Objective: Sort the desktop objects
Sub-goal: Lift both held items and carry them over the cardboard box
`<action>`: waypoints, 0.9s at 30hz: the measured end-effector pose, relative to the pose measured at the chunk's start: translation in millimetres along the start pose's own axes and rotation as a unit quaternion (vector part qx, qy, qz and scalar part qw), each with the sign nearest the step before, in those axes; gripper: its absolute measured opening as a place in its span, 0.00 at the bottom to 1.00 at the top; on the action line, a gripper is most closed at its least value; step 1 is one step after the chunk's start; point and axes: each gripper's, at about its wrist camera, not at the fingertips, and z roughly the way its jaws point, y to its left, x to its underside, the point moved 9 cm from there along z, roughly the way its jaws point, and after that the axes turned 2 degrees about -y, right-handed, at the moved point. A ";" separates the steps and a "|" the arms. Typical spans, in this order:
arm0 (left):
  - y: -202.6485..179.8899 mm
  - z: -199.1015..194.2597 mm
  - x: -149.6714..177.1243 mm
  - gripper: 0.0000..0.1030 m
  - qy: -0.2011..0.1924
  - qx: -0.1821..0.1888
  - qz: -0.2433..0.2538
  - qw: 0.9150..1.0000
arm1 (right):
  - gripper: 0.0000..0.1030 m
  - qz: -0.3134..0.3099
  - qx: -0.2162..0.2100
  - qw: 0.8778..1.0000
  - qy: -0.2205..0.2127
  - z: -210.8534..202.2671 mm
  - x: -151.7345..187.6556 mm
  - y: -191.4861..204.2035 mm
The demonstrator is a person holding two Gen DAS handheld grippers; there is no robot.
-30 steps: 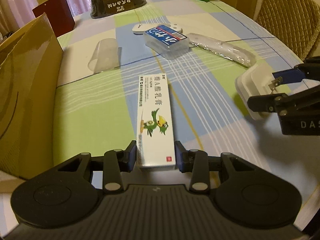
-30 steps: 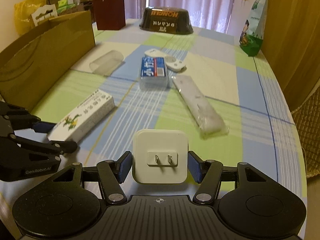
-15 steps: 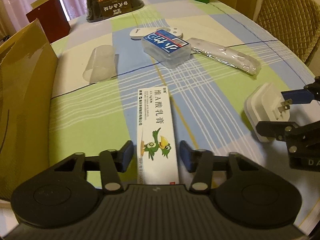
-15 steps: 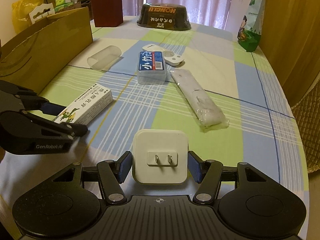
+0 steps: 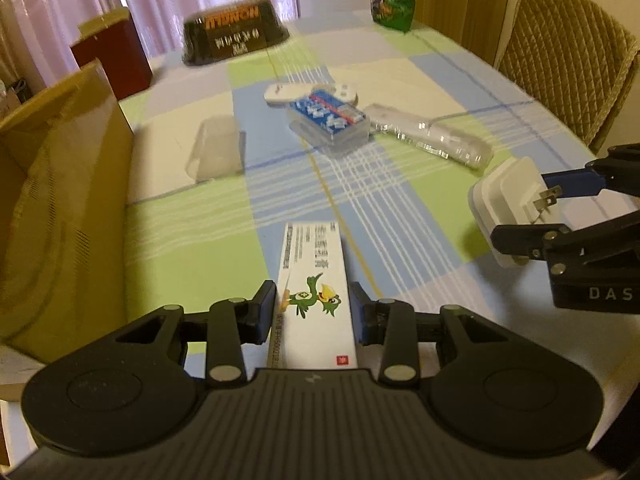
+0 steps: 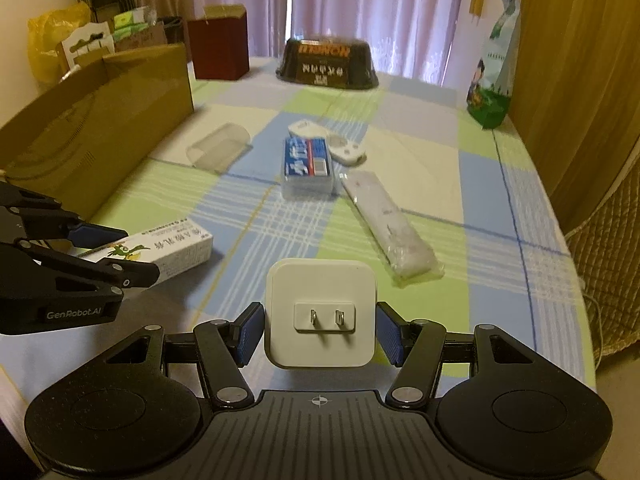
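While both tools hang low over the checked tablecloth [image 6: 500, 184], here is what I see from beside the table.

Left gripper [image 5: 314, 312]: its blue pads pinch the near end of the white ointment box [image 5: 314, 280], one pad on each long side; the tool is roughly level and points toward 12 o'clock down the table.
Ointment box: it reaches forward from the pads toward 12 o'clock, parrot print facing up; from the right wrist view the box [image 6: 160, 250] sits at 9 o'clock, and whether its far end touches the cloth I cannot tell.
Right gripper [image 6: 320, 338]: the white plug adapter [image 6: 322, 314] sits between its pads with slim gaps showing at both sides, so whether it is gripped I cannot tell; prongs face back toward the camera.
Plug adapter, seen from the left wrist: at 3 o'clock [image 5: 508, 208], between the black fingers of the right tool [image 5: 548, 208], which points across the table.
Cardboard box [image 6: 100, 128]: open, along the left edge, around 10 o'clock.
Middle of the table: a blue-labelled clear case [image 6: 308, 170], a small white remote [image 6: 328, 146] just behind it, a wrapped long remote [image 6: 390, 224] at 1 o'clock and a clear plastic cover [image 6: 218, 146] at 11 o'clock.
Far end: a dark bowl [image 6: 330, 64], upside down, a red box [image 6: 218, 48] and a green printed bag [image 6: 494, 76].
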 end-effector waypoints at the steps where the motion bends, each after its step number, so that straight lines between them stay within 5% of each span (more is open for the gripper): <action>1: 1.1 -5.4 -1.8 0.32 -0.004 -0.001 -0.001 1.000 | 0.57 -0.001 0.000 1.000 -0.004 -4.1 -2.8 2.3; 16: 48.2 -93.1 -13.1 0.32 -0.066 -0.043 -0.026 0.997 | 0.57 -0.032 -0.029 0.997 -0.062 -46.0 -50.4 58.9; 27: 123.8 -149.6 -32.1 0.32 -0.115 -0.104 -0.051 0.987 | 0.57 -0.052 -0.086 0.988 -0.115 -52.0 -127.3 130.8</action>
